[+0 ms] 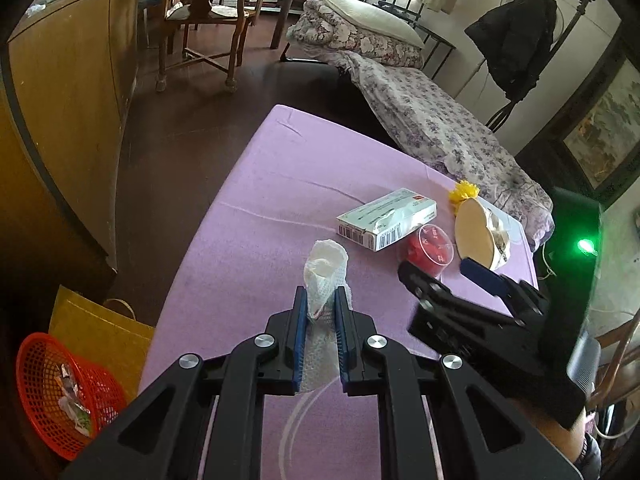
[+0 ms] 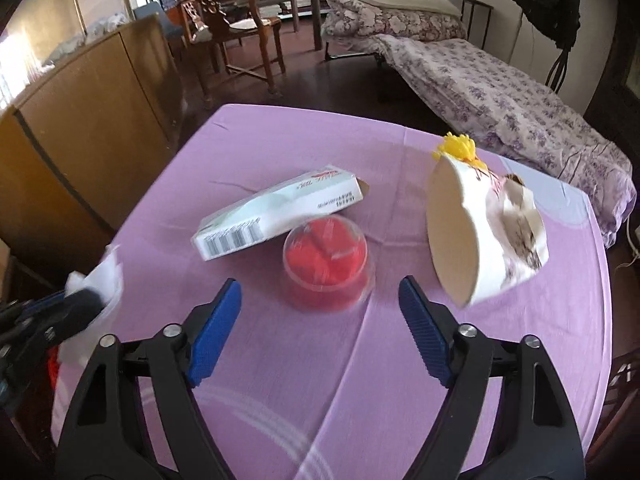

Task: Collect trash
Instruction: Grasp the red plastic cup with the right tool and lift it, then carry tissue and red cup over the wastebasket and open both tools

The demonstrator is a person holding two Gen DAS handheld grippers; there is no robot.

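My left gripper (image 1: 322,298) is shut on a white foam net sleeve (image 1: 325,276) and holds it over the purple table (image 1: 256,200). My right gripper (image 2: 320,294) is open, just short of a red plastic cup (image 2: 325,262) lying on the table. A white carton box (image 2: 276,210) rests against the cup on its far side. A crushed paper cup (image 2: 476,236) lies on its side at the right, with a yellow scrap (image 2: 458,146) behind it. In the left wrist view the box (image 1: 386,218), the red cup (image 1: 428,250) and the paper cup (image 1: 482,236) show ahead to the right.
A red mesh bin (image 1: 66,388) with several scraps inside stands on the floor left of the table, next to a yellow bag (image 1: 100,332). A wooden cabinet (image 1: 68,120) lines the left side. A flowered bed (image 1: 440,120) and chairs stand beyond the table.
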